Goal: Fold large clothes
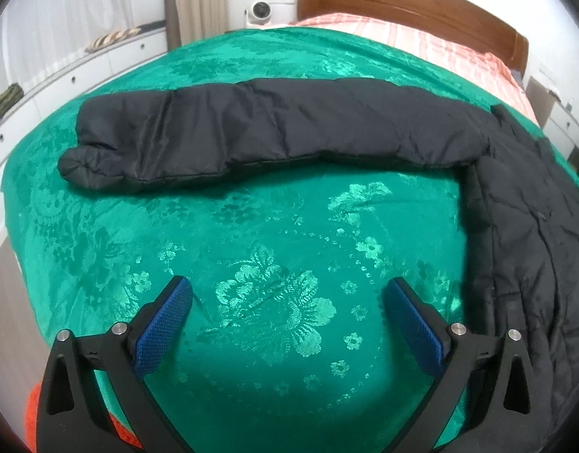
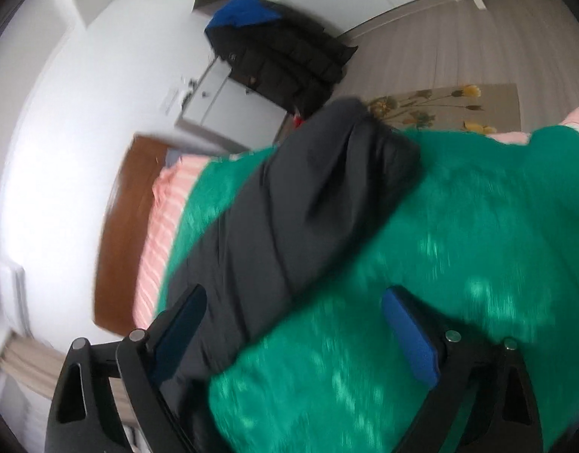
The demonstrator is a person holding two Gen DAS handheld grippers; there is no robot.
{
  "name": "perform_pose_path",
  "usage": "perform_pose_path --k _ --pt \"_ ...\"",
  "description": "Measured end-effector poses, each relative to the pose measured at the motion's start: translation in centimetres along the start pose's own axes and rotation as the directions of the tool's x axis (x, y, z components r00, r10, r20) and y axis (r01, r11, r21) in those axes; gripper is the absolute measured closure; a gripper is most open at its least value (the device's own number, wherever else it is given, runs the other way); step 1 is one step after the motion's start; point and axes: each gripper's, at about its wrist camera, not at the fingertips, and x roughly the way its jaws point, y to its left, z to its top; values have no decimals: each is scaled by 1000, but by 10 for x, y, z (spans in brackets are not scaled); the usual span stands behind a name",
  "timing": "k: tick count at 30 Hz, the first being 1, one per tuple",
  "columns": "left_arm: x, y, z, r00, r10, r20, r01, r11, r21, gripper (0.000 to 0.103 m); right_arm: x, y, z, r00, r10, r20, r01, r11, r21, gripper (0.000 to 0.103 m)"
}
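1. Green floral bedspread (image 1: 274,226) gives broad support; the black padded coat (image 1: 274,124) lies on it, sleeve stretched sideways, ready for folding.
2. Left gripper (image 1: 287,302) and right gripper (image 2: 293,313) hover above; jaws spread, grasping nothing.

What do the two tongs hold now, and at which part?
Nothing is held. The left tongs stand open above the green floral bedspread; the right tongs are open too, over the black padded jacket, not gripping it.
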Motion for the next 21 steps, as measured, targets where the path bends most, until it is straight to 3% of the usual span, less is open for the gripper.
perform_pose_path --k 3,5,7,8,9,13,15,17,21 --pt "0 -3 -2 1000 11 3 -11 1000 19 0 14 -4 14 1000 27 12 -27 997 76 10" --pt "1 -4 -2 1000 17 4 -17 1000 20 0 22 -5 21 1000 12 28 -15 994 105 19" --pt "0 -4 -3 1000 22 6 -22 1000 19 0 30 -2 27 999 -43 31 40 995 93 46" --pt "0 -5 -3 1000 25 7 -25 999 20 0 32 -1 30 997 -68 24 65 995 79 74" --pt "0 -5 -4 1000 26 8 -27 999 21 0 29 -1 35 995 -96 22 95 994 50 85" --pt "0 -5 -4 1000 22 7 -22 1000 19 0 9 66 36 987 -135 89 152 963 -224 90" --pt "1 -4 -3 1000 20 7 -20 1000 13 0 -5 126 25 988 -95 123 137 910 -392 90" --pt "2 -4 -3 1000 17 10 -17 1000 8 0 -20 200 2 992 -5 125 72 838 -542 90" --pt "2 -3 -4 1000 13 15 -13 1000 5 0 -28 330 -68 986 166 25 -97 690 -718 90"
